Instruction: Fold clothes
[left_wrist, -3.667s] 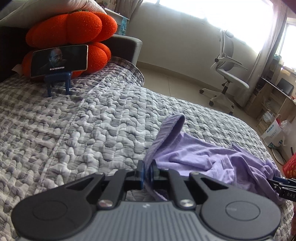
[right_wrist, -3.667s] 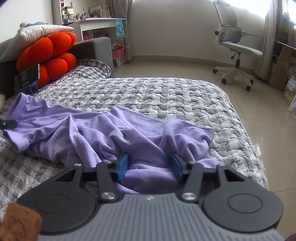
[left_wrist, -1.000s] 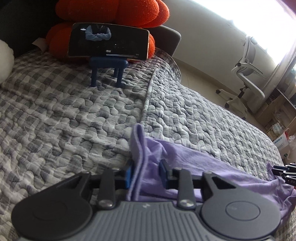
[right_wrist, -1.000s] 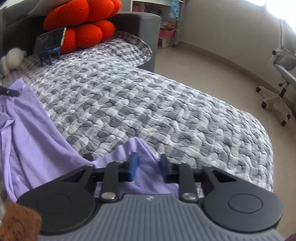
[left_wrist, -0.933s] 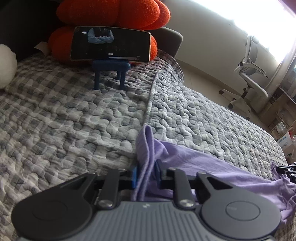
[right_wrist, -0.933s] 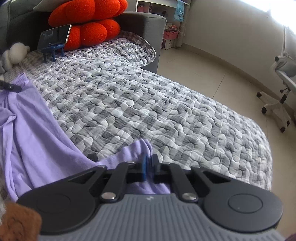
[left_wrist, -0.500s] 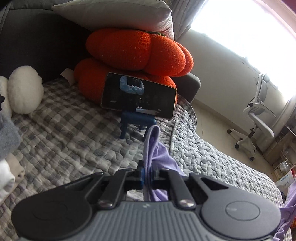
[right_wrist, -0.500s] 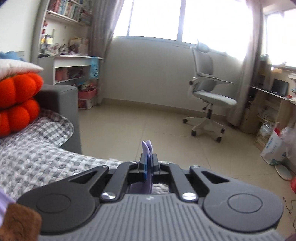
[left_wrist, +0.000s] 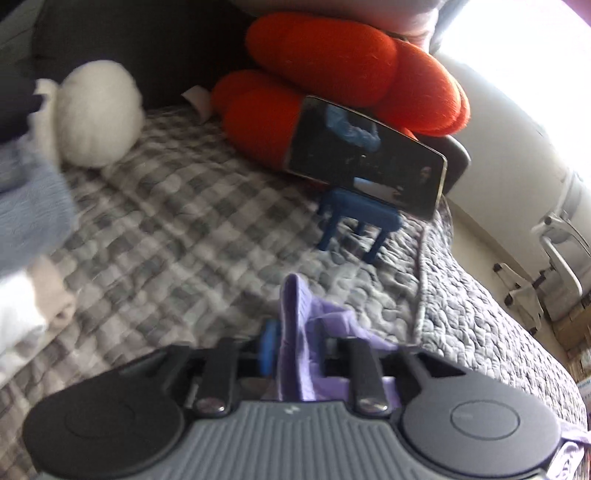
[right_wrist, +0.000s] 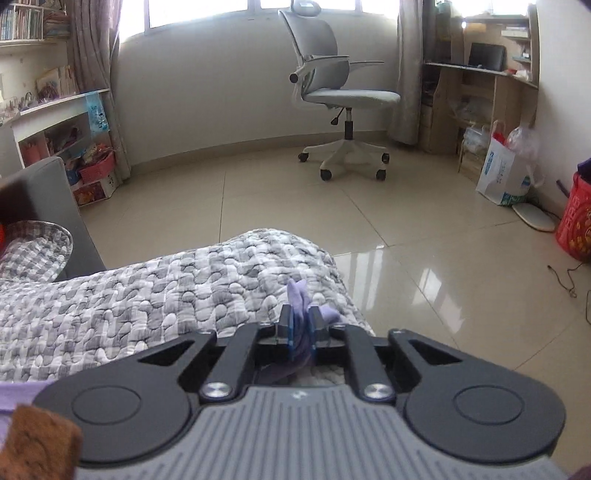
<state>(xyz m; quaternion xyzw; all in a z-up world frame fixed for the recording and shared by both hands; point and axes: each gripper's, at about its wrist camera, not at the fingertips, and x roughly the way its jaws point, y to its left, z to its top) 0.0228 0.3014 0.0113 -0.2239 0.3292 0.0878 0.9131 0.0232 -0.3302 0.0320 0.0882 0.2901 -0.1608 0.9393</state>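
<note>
Both views sit low on the handheld grippers, just behind the fingers, looking forward and somewhat downward over the bed. The left wrist camera is close above the grey checked quilt (left_wrist: 177, 236) and faces the head of the bed, where a phone (left_wrist: 365, 166) on a blue stand (left_wrist: 358, 221) leans near orange cushions (left_wrist: 351, 70); this view is motion-blurred and tilted. The right wrist camera faces off the bed's edge into the room, towards the office chair (right_wrist: 332, 92), tiled floor (right_wrist: 424, 236) and desk (right_wrist: 480, 92). Both share the quilt and a bit of lilac garment (left_wrist: 299, 332) close to the lens; the chair appears at the left view's right edge.
</note>
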